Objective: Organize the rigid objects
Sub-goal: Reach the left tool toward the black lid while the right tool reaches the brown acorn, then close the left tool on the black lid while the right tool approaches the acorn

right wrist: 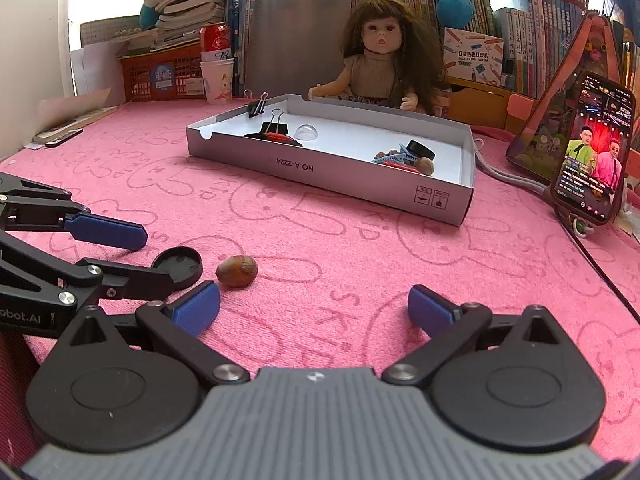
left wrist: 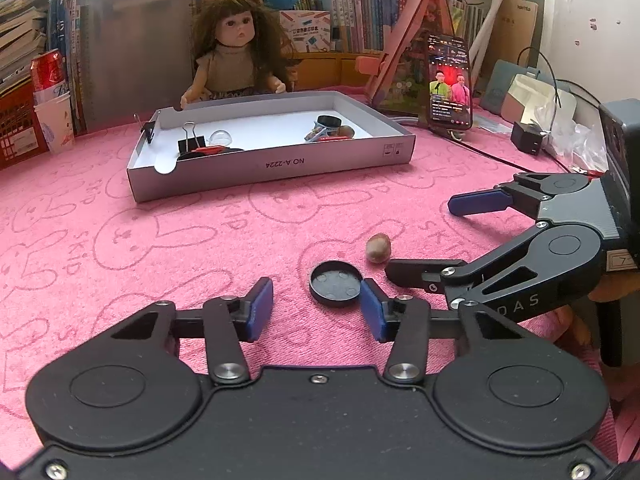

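Left hand-held gripper sits low over the pink desk, jaws at a middling gap with nothing pinched between them. Black round lid lies open side up just ahead of its right blue pad; pad looks to touch the lid's rim, but a true grip cannot be confirmed, since the other pad stands clear to the left. Hazelnut rests on the cloth just beyond the lid, apart from it.

Right hand-held gripper hovers beside the left one, jaws spread wide, empty; in its own view the nut lies just ahead of its left pad.

Progress, as a judgement: well along. Grey cardboard tray farther back already holds binder clips, a clear dome, a black cap, another nut and some small pieces too small to name. Only the lid and the hazelnut appear left on the desk.

Pose: both tools tilt downward toward the cloth, pointing at the tray, side by side, fingers nearly crossing near the lid. Doll and phone stand behind, not part of the job.
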`<state>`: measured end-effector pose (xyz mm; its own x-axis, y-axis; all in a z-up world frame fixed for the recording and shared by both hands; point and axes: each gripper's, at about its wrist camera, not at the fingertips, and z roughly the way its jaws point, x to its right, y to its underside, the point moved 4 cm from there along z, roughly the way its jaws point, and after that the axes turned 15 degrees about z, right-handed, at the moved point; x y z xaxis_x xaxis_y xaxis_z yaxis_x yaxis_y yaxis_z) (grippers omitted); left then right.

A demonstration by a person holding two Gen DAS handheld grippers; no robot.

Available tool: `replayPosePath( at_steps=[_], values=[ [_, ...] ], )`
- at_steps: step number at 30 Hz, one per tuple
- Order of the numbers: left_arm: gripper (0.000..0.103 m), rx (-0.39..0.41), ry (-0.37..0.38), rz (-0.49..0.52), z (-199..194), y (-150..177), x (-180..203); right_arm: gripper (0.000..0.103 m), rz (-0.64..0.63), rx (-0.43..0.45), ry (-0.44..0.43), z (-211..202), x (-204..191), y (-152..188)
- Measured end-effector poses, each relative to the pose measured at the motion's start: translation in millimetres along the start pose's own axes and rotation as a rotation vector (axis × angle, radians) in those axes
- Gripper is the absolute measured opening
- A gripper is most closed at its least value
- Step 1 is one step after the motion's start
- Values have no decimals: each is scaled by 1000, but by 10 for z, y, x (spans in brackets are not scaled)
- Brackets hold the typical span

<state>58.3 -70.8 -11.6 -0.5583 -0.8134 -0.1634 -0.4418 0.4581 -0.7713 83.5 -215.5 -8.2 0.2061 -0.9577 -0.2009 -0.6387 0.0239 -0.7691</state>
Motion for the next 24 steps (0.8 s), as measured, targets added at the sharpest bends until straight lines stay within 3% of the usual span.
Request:
replayPosePath(
  at_steps=[5,12,24],
  values=[
    [37,8,18,-11,14,-26,-4,103,3,-4,2,5,6,-7],
    [34,0,-14,-30,62,-24,-59,103,6,-4,11,9,-13,1],
    [33,-15,-130,-57,68,-13,-257,100,10,13,-7,17,-105,-43]
  ],
)
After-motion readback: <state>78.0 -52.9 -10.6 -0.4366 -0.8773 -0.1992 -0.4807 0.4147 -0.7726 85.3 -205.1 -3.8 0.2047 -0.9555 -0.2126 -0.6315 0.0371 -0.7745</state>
